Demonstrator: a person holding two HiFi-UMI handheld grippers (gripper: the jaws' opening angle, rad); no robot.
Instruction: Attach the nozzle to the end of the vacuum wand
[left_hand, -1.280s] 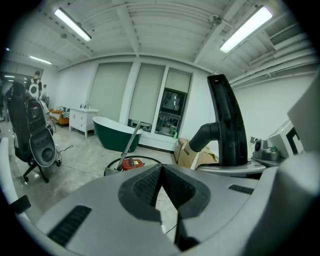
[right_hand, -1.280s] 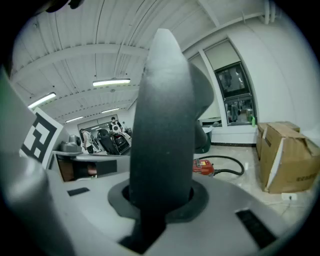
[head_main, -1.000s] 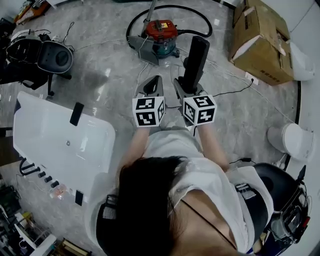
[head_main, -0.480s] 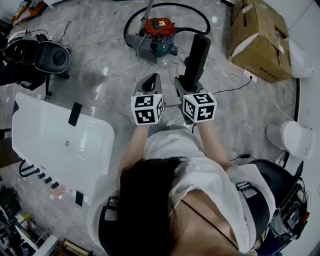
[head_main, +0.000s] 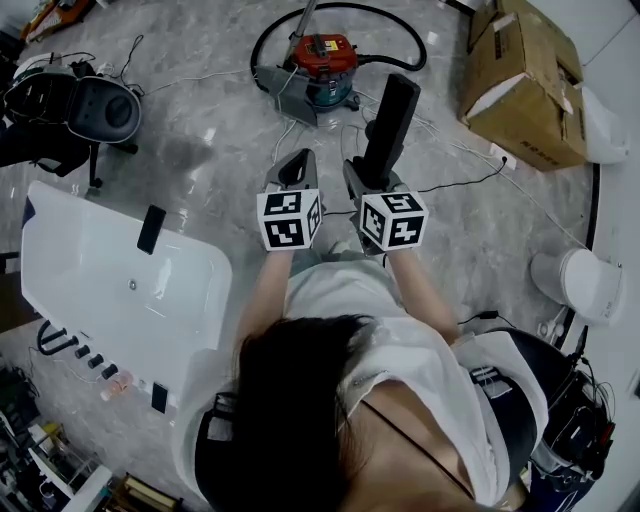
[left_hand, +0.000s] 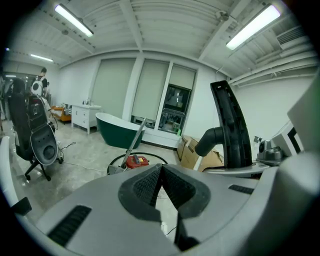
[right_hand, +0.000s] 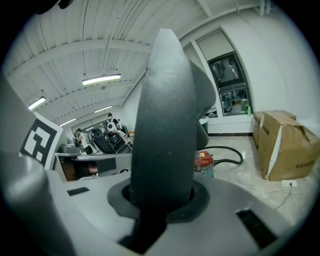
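The carry step was in hand: the right hand-held gripper (head_main: 368, 178) clamped the black nozzle (head_main: 391, 115) upright above the floor (head_main: 200, 130), the left hand-held gripper (head_main: 297, 166) was closed and empty, and the next move called for reaching the wand (head_main: 301, 22) by the red vacuum (head_main: 322, 58), well apart.

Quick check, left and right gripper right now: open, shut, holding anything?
Left gripper: closed, nothing between its jaws.
Right gripper: closed on the black nozzle, which sticks up out of its jaws.
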